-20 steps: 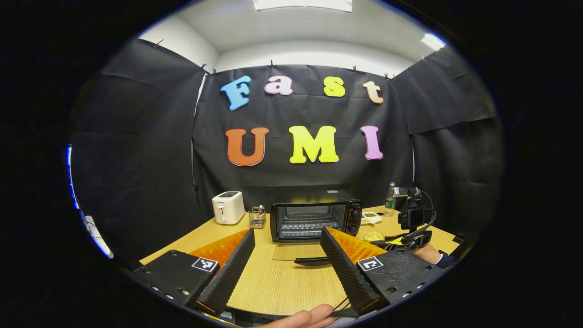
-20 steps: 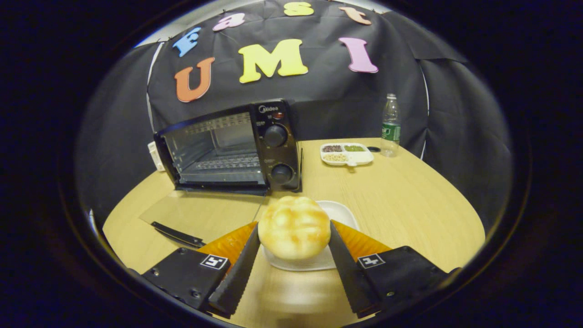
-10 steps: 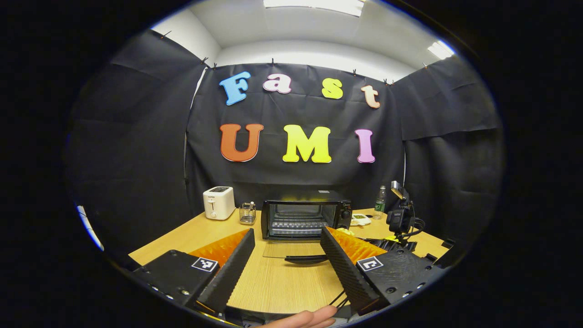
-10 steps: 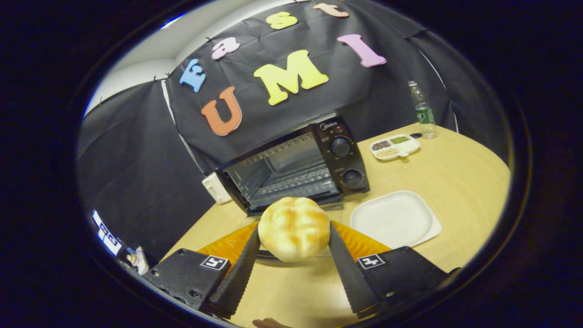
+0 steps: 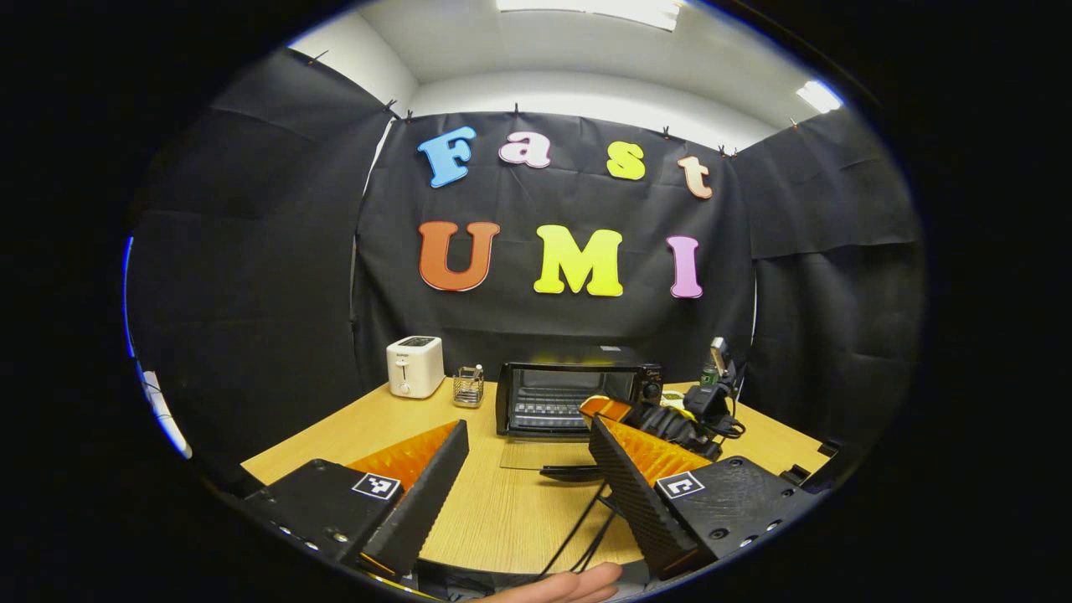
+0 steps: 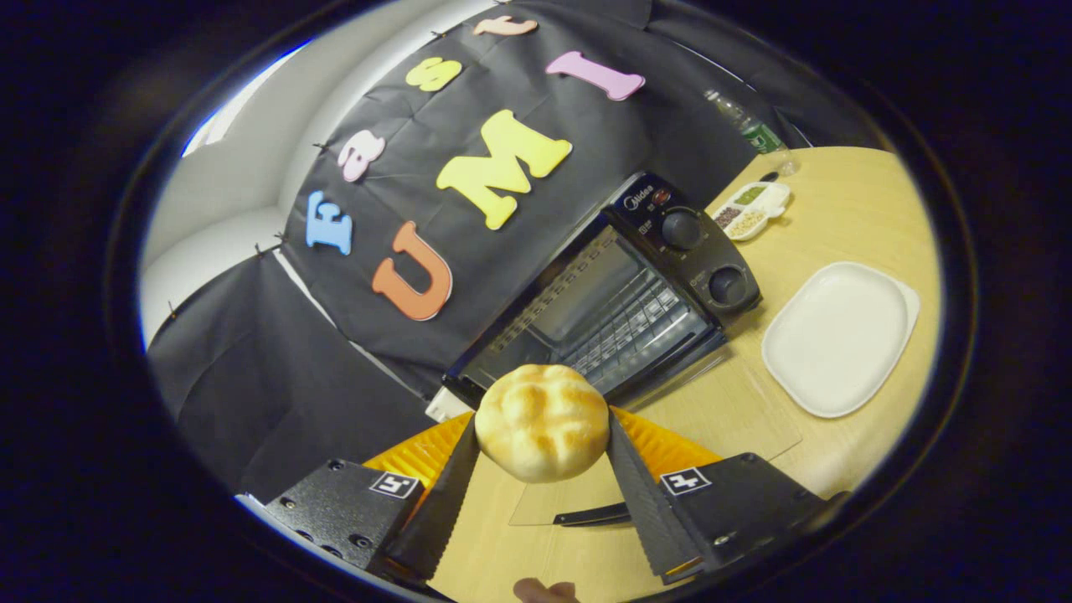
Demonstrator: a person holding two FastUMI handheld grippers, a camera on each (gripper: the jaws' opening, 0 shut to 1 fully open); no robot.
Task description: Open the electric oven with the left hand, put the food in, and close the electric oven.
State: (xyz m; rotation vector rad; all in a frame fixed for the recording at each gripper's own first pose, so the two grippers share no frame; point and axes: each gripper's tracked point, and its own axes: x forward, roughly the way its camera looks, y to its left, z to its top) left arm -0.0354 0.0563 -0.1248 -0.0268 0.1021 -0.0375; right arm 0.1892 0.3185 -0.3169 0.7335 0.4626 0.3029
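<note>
The black electric oven stands at the back of the table, its glass door folded down flat with the dark handle toward me. A golden bread bun is pinched between both fingers of my right gripper, raised above the open door in front of the oven's rack. In the left gripper view, the right gripper's orange finger is seen tilted at the oven mouth. My left gripper stands open and empty, well back from the oven over the table.
An empty white plate lies right of the oven. A divided snack tray and a water bottle sit farther back. A white toaster and a small wire holder stand left of the oven. Cables trail across the wooden table.
The right gripper has carried the bun off the white plate, leftward and up over the open door, rolling as it goes. The left gripper has drawn back a little.
</note>
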